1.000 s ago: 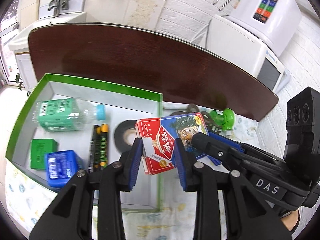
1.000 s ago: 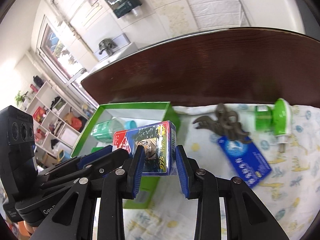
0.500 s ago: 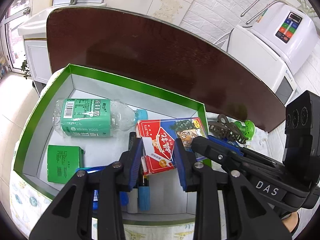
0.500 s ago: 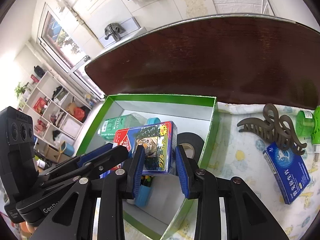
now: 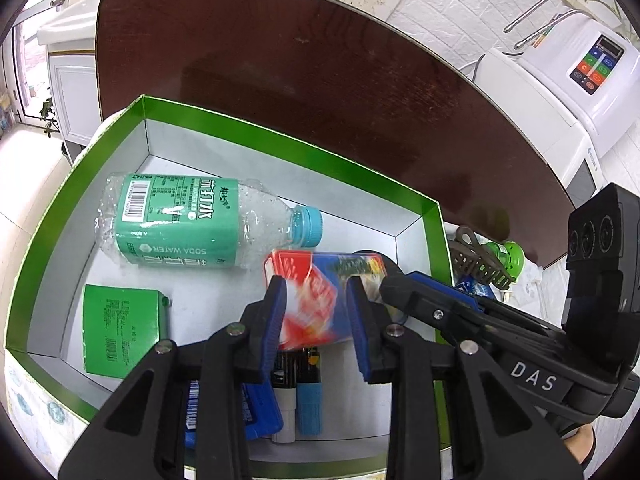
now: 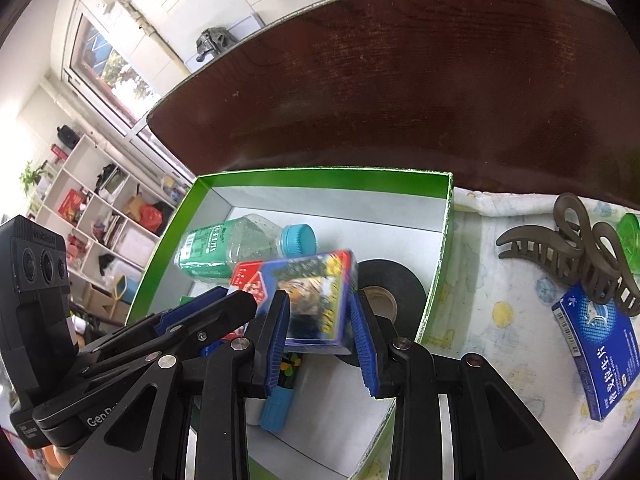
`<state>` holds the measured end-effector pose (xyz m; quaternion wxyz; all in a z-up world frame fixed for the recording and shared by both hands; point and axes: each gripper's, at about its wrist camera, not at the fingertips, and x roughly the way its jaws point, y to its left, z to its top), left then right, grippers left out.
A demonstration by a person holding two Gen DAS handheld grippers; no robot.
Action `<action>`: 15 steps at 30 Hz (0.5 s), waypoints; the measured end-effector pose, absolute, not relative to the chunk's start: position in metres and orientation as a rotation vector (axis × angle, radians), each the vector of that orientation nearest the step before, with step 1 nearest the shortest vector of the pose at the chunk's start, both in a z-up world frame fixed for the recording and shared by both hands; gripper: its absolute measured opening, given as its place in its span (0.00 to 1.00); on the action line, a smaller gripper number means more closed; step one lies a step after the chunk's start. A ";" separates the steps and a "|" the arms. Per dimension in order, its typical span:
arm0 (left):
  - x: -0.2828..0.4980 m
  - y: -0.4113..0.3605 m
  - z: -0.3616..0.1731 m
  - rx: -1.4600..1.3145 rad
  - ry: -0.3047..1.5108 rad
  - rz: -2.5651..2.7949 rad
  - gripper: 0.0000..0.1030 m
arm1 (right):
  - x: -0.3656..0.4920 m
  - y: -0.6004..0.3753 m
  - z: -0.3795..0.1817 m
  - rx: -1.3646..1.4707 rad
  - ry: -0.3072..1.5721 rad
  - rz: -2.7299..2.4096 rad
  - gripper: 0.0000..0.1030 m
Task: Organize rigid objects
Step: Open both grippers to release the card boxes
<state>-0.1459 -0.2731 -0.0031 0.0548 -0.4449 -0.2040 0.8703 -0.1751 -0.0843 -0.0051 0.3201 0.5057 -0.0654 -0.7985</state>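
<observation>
A red and blue playing-card box (image 5: 316, 300) (image 6: 308, 300) sits between both grippers above the green-rimmed white box (image 5: 280, 140) (image 6: 320, 174). It is motion-blurred. My left gripper (image 5: 316, 316) and right gripper (image 6: 320, 320) both have their jaws spread a little wider than the card box, with a gap on one side. In the green box lie a soda water bottle (image 5: 192, 220) (image 6: 236, 248), a small green carton (image 5: 120, 332), a black tape roll (image 6: 388, 288), markers (image 5: 304, 400) and a blue packet (image 5: 240, 412).
On the patterned cloth right of the box lie a brown hair claw (image 6: 580, 256) (image 5: 476, 260), a blue medicine packet (image 6: 596, 352) and a green plug-in device (image 5: 508, 256) (image 6: 630, 236). A dark wooden table (image 5: 320, 80) lies behind. A white appliance (image 5: 560, 92) stands far right.
Both grippers moved left, over the inside of the green box, carrying the card box. Their jaws have spread slightly and the card box now looks blurred, as if slipping down.
</observation>
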 end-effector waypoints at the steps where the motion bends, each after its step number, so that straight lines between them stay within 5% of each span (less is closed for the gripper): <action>1: -0.146 -0.272 -0.002 -1.347 -0.617 2.645 0.23 | -0.176 -0.084 -0.006 1.330 -0.180 -2.088 0.34; 15: -0.138 -0.238 0.022 -1.312 -0.500 2.682 0.25 | -0.165 -0.058 0.011 1.273 -0.222 -2.082 0.34</action>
